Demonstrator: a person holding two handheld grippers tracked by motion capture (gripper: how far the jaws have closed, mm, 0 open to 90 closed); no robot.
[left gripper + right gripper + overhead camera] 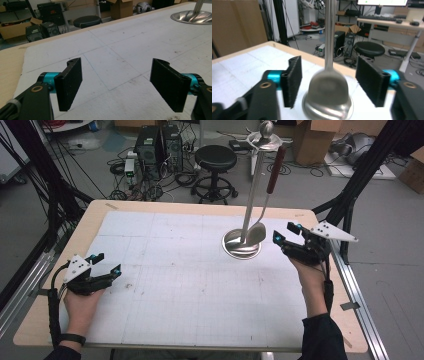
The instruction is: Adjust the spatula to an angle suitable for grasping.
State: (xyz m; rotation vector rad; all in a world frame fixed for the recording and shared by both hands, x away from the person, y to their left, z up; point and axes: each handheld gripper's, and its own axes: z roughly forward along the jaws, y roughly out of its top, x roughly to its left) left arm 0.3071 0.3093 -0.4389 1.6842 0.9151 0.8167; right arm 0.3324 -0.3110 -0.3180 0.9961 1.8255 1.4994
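two grippers sit over the table, both with jaws spread and nothing between the pads. the left gripper (105, 265) rests low near the table's left edge, held from below by the person's left hand (80, 302); in the left gripper view its black ribbed pads (70, 82) stand wide apart above the white gridded mat (120, 62). the right gripper (286, 233) is raised at the right side, held by the right hand (311, 280), and points toward the metal stand. in the right gripper view its pads (293, 80) open on either side of the spoon bowl (328, 86), which hangs just ahead of them, blurred, not touched by either pad as far as can be told.

the utensil stand (243, 245) has a round shiny base on the mat, right of centre, with an upright pole topped by a knob. a ladle-like spoon (272, 180) with a dark red handle hangs from the stand's top ring, its bowl low beside the pole just above the base.

the wooden table (95, 212) carries the mat over most of its top. beyond the far edge stand a black stool (215, 157), computer towers (157, 145) and cardboard boxes (312, 137) among loose cables on the floor.
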